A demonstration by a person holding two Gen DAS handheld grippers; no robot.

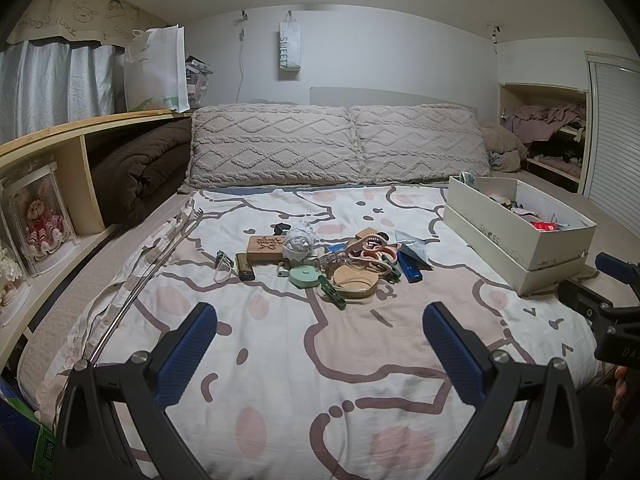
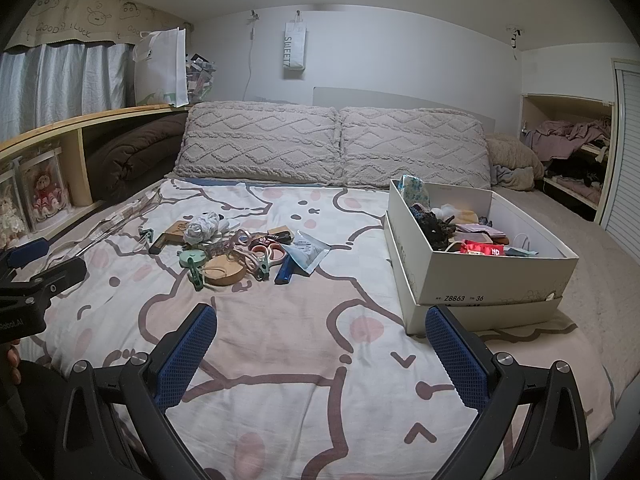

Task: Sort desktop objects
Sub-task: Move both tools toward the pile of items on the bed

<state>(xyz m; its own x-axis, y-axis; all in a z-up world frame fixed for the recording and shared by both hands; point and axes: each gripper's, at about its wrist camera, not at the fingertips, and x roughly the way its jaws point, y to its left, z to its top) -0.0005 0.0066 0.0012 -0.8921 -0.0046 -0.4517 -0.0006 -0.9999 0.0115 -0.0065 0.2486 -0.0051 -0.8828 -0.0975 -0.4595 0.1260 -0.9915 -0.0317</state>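
Observation:
A pile of small objects lies mid-bed: a wooden block (image 1: 265, 247), a crumpled paper ball (image 1: 298, 240), a green tape measure (image 1: 305, 277), a tan dish (image 1: 354, 279), pink scissors (image 1: 370, 254), a blue lighter (image 1: 409, 267) and a foil packet (image 1: 414, 249). The same pile shows in the right wrist view, with the dish (image 2: 223, 273) and blue lighter (image 2: 286, 271). My left gripper (image 1: 320, 316) is open and empty, short of the pile. My right gripper (image 2: 320, 318) is open and empty, between the pile and the white shoebox (image 2: 492, 280).
The shoebox (image 1: 500, 248) holds several mixed items and sits on its lid at the bed's right. Two pillows (image 1: 336, 144) line the headboard. A wooden shelf (image 1: 80, 128) with a brown blanket runs along the left. A closet nook (image 2: 568, 148) stands at the right.

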